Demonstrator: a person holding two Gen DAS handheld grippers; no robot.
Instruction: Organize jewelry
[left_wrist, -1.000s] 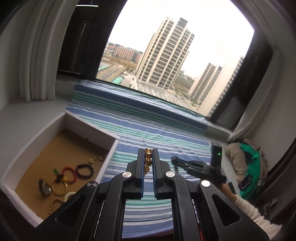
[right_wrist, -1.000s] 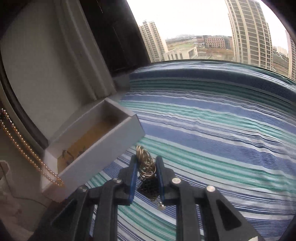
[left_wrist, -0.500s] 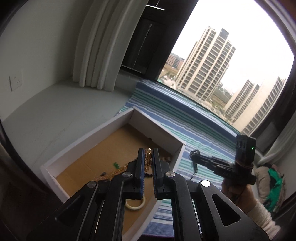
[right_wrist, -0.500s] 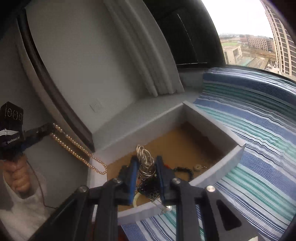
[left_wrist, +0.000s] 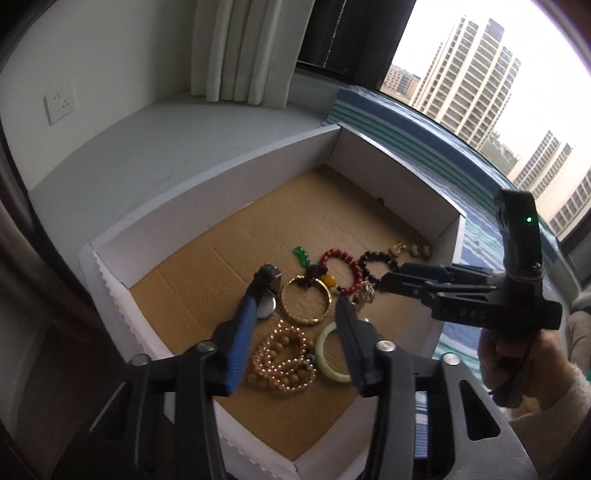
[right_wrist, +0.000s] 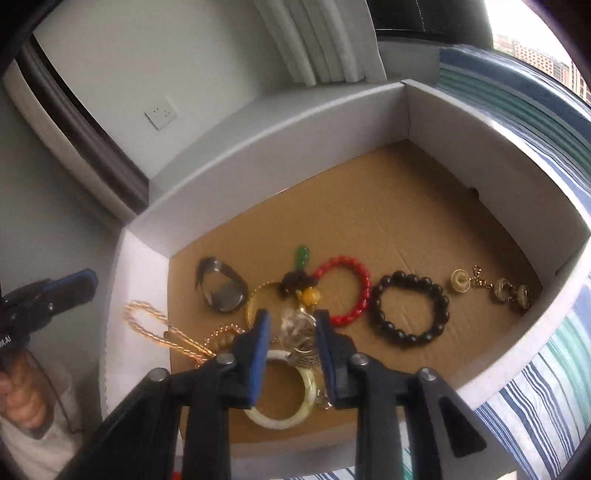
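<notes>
We locate the jewelry inside the box (left_wrist: 207, 192), clustered toward its near corner. The pearl strand (left_wrist: 280, 350) lies directly below the left hand-held gripper (left_wrist: 299, 295), whose jaws stand spread and empty; part of the strand drapes over the box wall (right_wrist: 147, 321). The metal charm bundle (right_wrist: 299, 332) sits between the fingers of the right hand-held gripper (right_wrist: 290, 332), also spread, not pinching it; we cannot tell whether it rests on the floor. Its long axis runs roughly along the fingers. The jade bangle (right_wrist: 291, 398) lies beneath. We judge the right hand-held gripper nearer the bundle and clear to withdraw upward.
</notes>
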